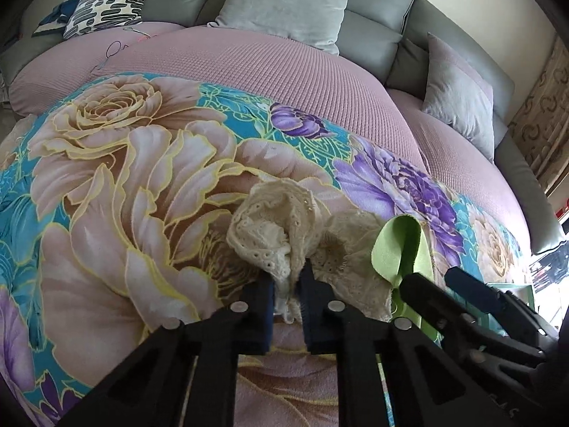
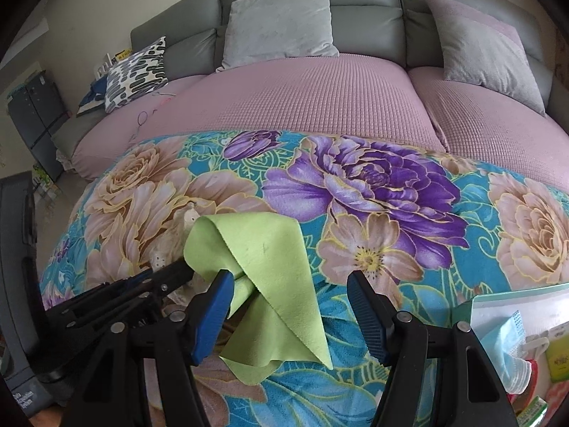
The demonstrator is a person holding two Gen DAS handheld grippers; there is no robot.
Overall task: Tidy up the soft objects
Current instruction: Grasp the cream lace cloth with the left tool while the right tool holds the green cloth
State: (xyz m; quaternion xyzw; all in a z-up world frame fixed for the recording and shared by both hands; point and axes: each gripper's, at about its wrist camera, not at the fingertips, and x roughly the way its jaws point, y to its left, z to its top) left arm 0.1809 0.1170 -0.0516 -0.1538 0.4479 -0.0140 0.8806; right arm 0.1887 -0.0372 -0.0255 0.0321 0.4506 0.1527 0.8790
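Observation:
A cream lace cloth lies bunched on the floral blanket. My left gripper is shut on its near edge. A lime-green cloth hangs folded over the left finger of my right gripper, whose jaws stand wide open. In the left wrist view the green cloth stands up just right of the lace, with the right gripper's fingers beside it. In the right wrist view the left gripper's fingers and a bit of lace show behind the green cloth.
The blanket covers a pink quilted sofa seat. Grey cushions and a patterned cushion lean on the grey backrest. A box with packets and a blue mask sits at the near right.

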